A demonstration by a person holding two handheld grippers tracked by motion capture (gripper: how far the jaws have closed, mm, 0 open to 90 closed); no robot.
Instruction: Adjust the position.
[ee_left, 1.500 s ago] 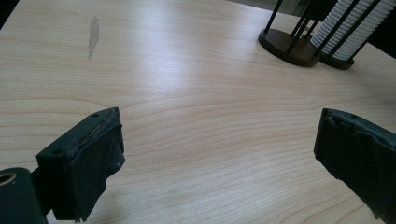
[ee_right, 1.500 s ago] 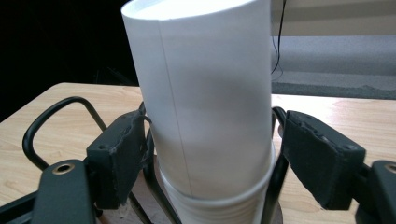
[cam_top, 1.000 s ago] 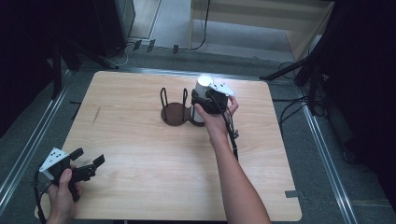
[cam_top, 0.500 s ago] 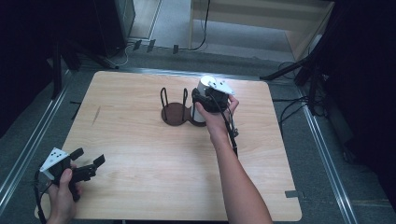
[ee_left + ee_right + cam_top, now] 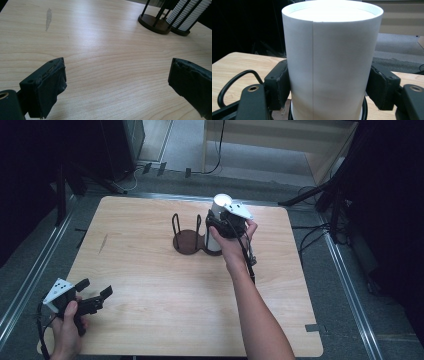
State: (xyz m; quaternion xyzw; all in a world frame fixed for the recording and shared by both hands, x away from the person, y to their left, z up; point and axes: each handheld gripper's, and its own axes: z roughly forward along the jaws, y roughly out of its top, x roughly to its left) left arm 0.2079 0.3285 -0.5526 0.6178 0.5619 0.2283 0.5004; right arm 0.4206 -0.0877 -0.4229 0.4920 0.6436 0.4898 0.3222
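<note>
High view has my right claw up at the top centre of the frame, clamped on the white paper cup that stands in the right-hand ring of the dark wire rack on the worktop. Right gripper view adds what that one cannot: the cup is a plain matte cylinder with a thin rolled rim and one straight seam down its front, and both black pads sit flat against its sides. My jaws have just been closing, with the cup between them. Left gripper view shows a ribbed white stack caged by the rack's bars at the upper right. My left claw waits at the lower left of the high view, jaws wide apart with nothing between them. Against the earlier frame, both hands sit about where they were.
</note>
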